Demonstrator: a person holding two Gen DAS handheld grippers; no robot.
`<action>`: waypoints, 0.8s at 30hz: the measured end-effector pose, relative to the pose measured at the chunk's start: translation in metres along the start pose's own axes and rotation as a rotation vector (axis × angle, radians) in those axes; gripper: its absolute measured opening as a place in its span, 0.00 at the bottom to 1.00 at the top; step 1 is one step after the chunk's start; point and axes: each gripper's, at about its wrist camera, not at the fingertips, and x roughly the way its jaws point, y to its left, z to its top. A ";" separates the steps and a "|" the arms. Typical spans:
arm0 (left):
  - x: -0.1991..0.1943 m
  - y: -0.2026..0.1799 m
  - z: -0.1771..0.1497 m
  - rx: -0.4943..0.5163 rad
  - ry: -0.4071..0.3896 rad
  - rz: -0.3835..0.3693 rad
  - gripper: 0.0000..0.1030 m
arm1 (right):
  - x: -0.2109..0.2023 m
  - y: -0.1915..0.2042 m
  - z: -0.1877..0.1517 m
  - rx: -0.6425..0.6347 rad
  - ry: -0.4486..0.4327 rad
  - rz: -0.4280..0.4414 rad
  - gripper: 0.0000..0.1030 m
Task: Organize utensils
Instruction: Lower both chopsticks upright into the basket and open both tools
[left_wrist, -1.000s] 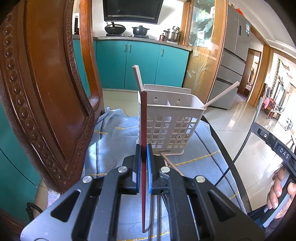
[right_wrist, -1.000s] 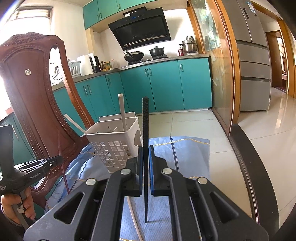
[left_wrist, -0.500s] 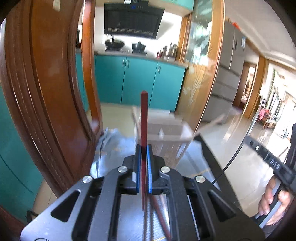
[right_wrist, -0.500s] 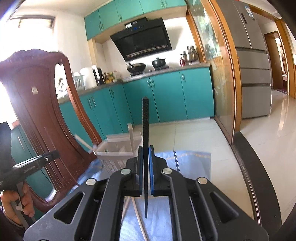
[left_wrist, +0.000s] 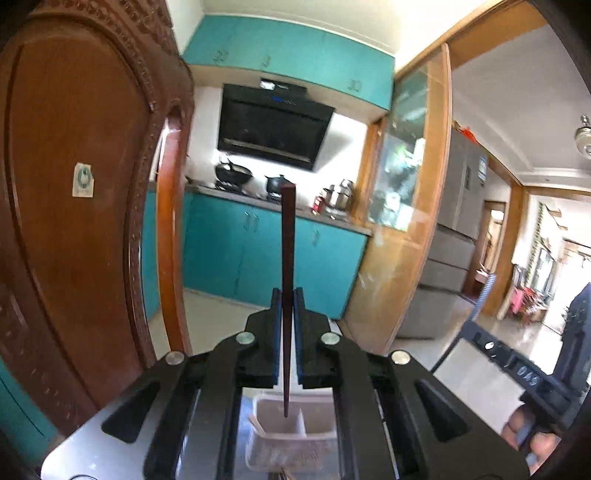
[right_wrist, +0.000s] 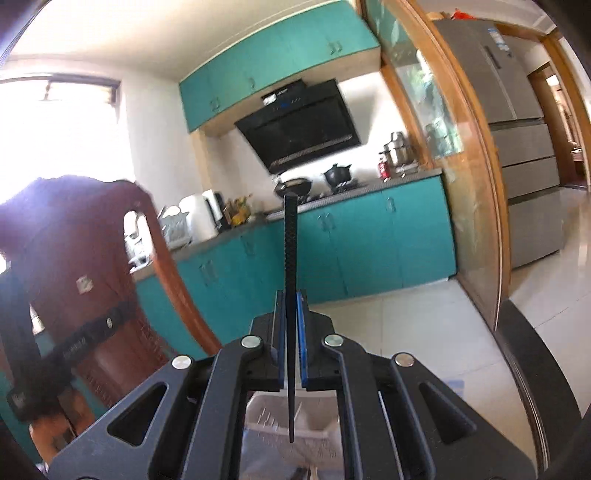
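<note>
A dark red chopstick (left_wrist: 286, 258) is gripped upright between the blue pads of the left tool (left_wrist: 287, 325), its square top reaching up against the teal cabinets behind and its tapered tip hanging below the jaws. Directly beneath that tip, the white plastic utensil basket (left_wrist: 280, 435) is seen from above through the gap in the tool's frame, a divider wall visible inside; the tip is held above the rim, not inside it.

A black textured chopstick (right_wrist: 291, 295) is clamped the same way in the right tool (right_wrist: 291, 325), upright, jaws closed tight on it, point downward. The same basket (right_wrist: 269, 417) is glimpsed below it, blurred, with the tip over its opening.

Both chopsticks are thus held in the air over the basket, one per tool.

In the left wrist view, a carved wooden chair back (left_wrist: 74, 221) fills the left side, close by, and the other handheld device is seen at the lower right, held by a hand (left_wrist: 532, 439). In the right wrist view the chair back (right_wrist: 88, 280) is seen at the left, blurred, with the opposite device in front of it.

Beyond, a black range hood (left_wrist: 271, 129) is mounted over a stove with pots, and a grey refrigerator (right_wrist: 517, 129) stands at the right past a glass partition.
</note>
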 end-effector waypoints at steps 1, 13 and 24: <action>0.010 0.002 -0.005 -0.003 0.009 0.018 0.06 | 0.005 0.000 -0.002 0.000 -0.017 -0.015 0.06; 0.091 0.000 -0.070 0.052 0.210 0.103 0.07 | 0.056 -0.001 -0.055 -0.093 0.097 -0.092 0.06; 0.091 -0.007 -0.086 0.093 0.240 0.114 0.07 | 0.050 0.018 -0.081 -0.200 0.123 -0.093 0.06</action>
